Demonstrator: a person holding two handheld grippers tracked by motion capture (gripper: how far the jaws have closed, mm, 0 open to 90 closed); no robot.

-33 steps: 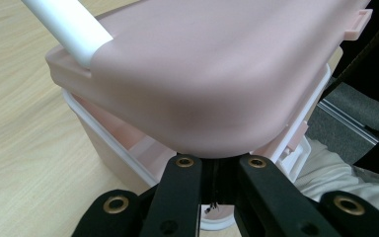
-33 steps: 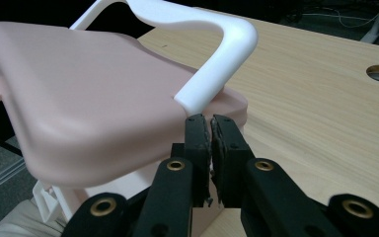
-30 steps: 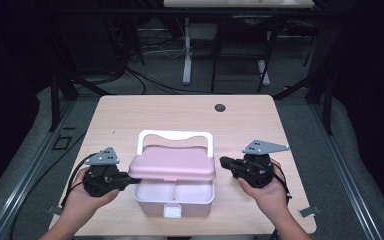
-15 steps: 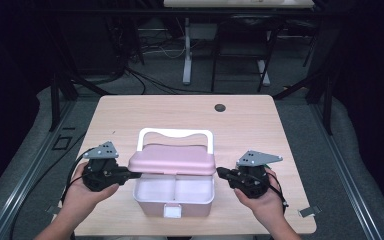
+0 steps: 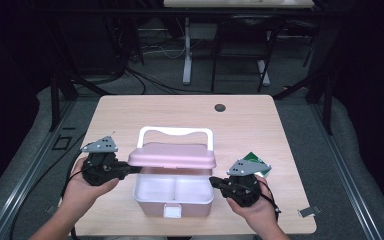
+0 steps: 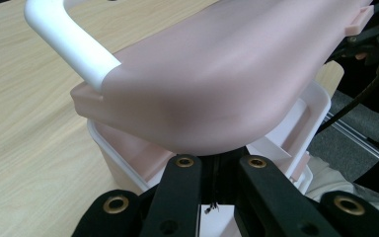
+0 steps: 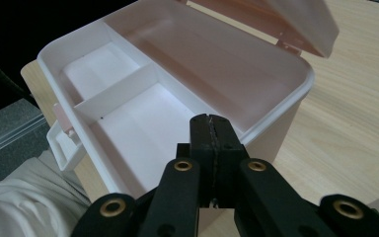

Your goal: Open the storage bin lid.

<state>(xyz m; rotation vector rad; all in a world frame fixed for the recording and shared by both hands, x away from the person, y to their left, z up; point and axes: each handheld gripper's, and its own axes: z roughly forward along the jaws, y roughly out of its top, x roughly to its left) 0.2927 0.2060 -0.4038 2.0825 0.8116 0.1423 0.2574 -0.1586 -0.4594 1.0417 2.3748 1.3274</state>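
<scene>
**Raised lid propped on one closed gripper**

Near the table's (image 5: 260, 112) front edge: a white storage box (image 5: 174, 192), two empty compartments inside, latch tab facing the person. Pink lid (image 5: 172, 155) tilted up over it, hinged at the back, white handle (image 5: 176, 132) behind. Left gripper (image 5: 130, 167) at the lid's left end, jaws closed together, tips hidden beneath the pink edge in the left gripper view — apparently propping from below, though pinch or mere support impossible to tell. Right gripper (image 5: 215, 181) just beside the box's right wall near the rim, jaws shut on nothing, tips pressed flat together in the right gripper view. A small green packet (image 5: 257, 162) on the table behind the right hand.

Likely risks from here:
- Lid slipping off the smooth closed tips and dropping shut, perhaps onto the right gripper if moved over the rim.
- Light box sliding or tipping toward the table edge under a sideways nudge from either gripper.
- Over-lifting at one corner, twisting the hinge.
</scene>
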